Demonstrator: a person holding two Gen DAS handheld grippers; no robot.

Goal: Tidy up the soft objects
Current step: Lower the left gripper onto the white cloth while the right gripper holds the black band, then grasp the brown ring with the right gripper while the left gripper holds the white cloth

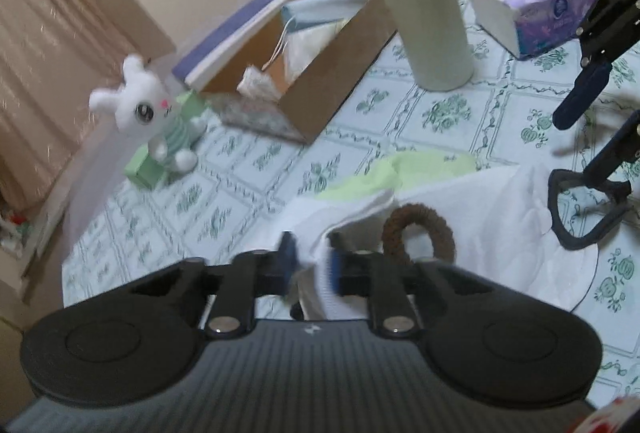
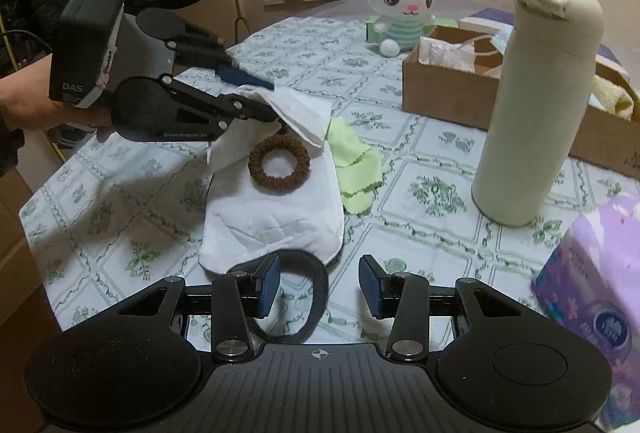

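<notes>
The left claw (image 2: 256, 101) pinches the white cloth (image 2: 272, 217) at its ten o'clock corner, seemingly to lift it boxward; the right claw (image 2: 320, 287) hovers open at six o'clock.

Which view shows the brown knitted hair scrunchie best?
Right wrist view: the brown knitted hair scrunchie lies whole and sharp on the white cloth. In the left wrist view the scrunchie is blurred, its lower part hidden behind the left gripper.
</notes>
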